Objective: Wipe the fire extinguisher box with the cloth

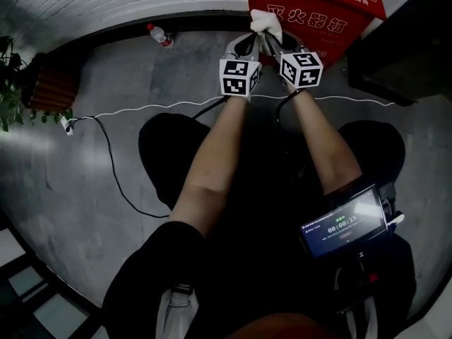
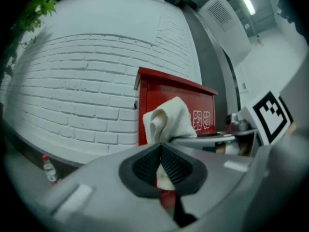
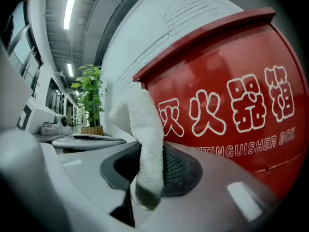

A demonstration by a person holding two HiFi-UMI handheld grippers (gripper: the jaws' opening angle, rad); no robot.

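- The fire extinguisher box [image 1: 332, 16] is a red cabinet standing on the floor against the white brick wall [image 2: 72, 81], straight ahead of the person.
- The cloth [image 1: 265, 21], white and bunched, is held up at the box's front near its left corner. I cannot tell whether it touches the red face yet.
- Both tools are clamped on that cloth: the left tool [image 1: 248, 42] pinches one fold between its ribbed pads, and the right tool [image 1: 273, 42] grips a thick roll of it, a tail hanging out below.
- To wipe well, I'd say spread the cloth flatter between the two tools, press it square against the panel, and draw long overlapping strokes from the lid downwards. Keep the hard jaw tips off the paint.
- A bunched cloth would only touch at a knob, so the corners and the lid's lip may get missed.
- The front carries large white characters, 灭火器箱, with an English line beneath, partly hidden by the cloth, that reads "TINGUISHER BOX" as far as I can make out.
- Small white print on the lid is too tiny to read.
- Further out, a water bottle [image 1: 159, 35] lies by the wall, a white cable [image 1: 141, 108] runs across the floor, and a lit screen [image 1: 344, 221] shows a timer.
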